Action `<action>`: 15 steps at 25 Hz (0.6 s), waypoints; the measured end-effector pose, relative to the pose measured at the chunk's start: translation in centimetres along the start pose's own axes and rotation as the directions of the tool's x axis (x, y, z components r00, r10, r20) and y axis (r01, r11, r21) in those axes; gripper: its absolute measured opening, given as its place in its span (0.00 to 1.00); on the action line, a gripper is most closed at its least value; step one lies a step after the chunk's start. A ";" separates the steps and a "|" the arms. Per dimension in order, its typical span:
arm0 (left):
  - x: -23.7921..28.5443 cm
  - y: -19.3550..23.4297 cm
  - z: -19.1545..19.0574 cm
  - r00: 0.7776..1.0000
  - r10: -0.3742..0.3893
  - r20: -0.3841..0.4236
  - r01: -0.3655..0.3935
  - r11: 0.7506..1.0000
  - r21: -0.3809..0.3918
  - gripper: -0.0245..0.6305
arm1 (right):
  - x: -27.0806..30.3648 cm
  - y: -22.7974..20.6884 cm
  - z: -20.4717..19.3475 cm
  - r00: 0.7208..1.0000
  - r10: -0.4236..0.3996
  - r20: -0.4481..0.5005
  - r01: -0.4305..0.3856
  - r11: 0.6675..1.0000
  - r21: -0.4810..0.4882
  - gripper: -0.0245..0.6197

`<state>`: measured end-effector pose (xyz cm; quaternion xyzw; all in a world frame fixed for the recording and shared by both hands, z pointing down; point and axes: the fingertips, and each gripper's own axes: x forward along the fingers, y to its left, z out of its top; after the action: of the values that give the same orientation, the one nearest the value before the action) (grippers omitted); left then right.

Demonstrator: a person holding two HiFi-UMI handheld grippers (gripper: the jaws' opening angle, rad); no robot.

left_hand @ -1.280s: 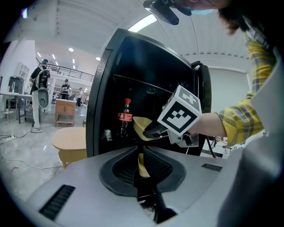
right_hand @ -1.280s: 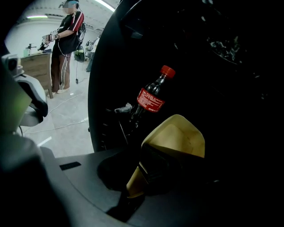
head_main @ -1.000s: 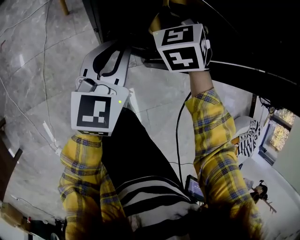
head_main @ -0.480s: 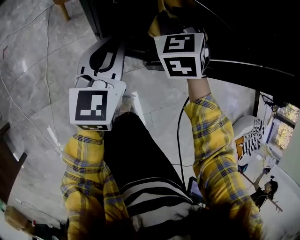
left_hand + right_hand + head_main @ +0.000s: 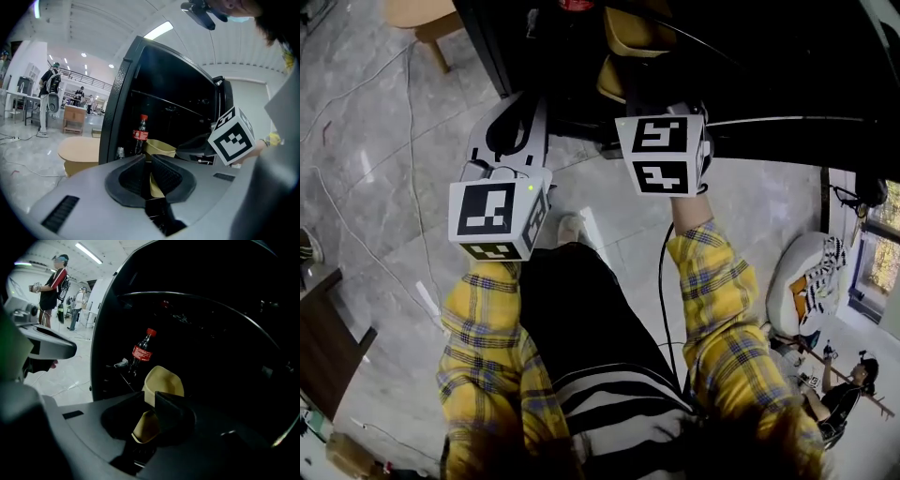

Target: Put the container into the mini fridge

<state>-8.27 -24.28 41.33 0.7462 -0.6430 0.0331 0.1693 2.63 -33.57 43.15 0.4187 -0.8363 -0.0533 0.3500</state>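
Observation:
The black mini fridge [image 5: 769, 56] stands open ahead of me. A tan-yellow container [image 5: 161, 380] is held at its rim by my right gripper [image 5: 152, 397], whose jaws are shut on it, just inside the fridge's opening. In the head view the container [image 5: 628, 33] shows beyond the right gripper's marker cube [image 5: 664, 155]. My left gripper [image 5: 525, 108] hovers by the fridge's left edge with its jaws together and nothing in them. From the left gripper [image 5: 149, 161] I see the container [image 5: 161, 147] and the right cube [image 5: 232, 136].
A cola bottle [image 5: 140, 352] stands inside the fridge, left of the container. A round wooden stool [image 5: 79, 147] is beside the fridge's left wall. Cables [image 5: 356, 216] trail over the marble floor, a dark cabinet [image 5: 323, 347] is at lower left, and people [image 5: 49, 93] stand far off.
The view has pulled back, so more of the fridge's inside and the yellow container shows. Both grippers sit slightly lower in the picture, and the right one still grips the container.

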 end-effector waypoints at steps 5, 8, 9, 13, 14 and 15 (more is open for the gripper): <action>-0.8 0.1 1.0 1.000 -0.008 -0.004 0.008 1.000 -0.006 0.11 | -2.2 -0.7 -0.6 0.999 -0.036 0.001 0.036 0.997 0.069 0.15; -1.4 0.0 1.6 1.000 -0.010 -0.012 0.010 1.000 -0.003 0.11 | -3.6 -1.2 -0.7 0.998 -0.061 0.005 0.060 0.991 0.119 0.13; -1.5 -0.1 1.7 1.000 -0.010 -0.016 0.010 1.000 -0.005 0.11 | -4.0 -1.5 -0.8 0.998 -0.068 0.006 0.066 0.989 0.134 0.13; -2.1 0.1 2.0 0.999 -0.007 -0.035 0.006 1.000 -0.010 0.11 | -5.8 -2.5 -0.7 0.996 -0.092 0.020 0.086 0.972 0.219 0.11; -2.4 0.1 2.0 0.999 -0.005 -0.041 0.004 1.000 -0.011 0.11 | -6.2 -2.7 -0.8 0.995 -0.096 0.024 0.087 0.966 0.244 0.11; -2.6 0.1 2.0 0.999 -0.003 -0.046 0.002 1.000 -0.012 0.11 | -6.7 -2.9 -1.0 0.995 -0.096 0.026 0.086 0.959 0.269 0.11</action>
<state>-9.13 -22.43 38.74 0.7450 -0.6382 0.0464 0.1885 7.89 -30.29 39.11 0.4989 -0.8224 0.0357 0.2711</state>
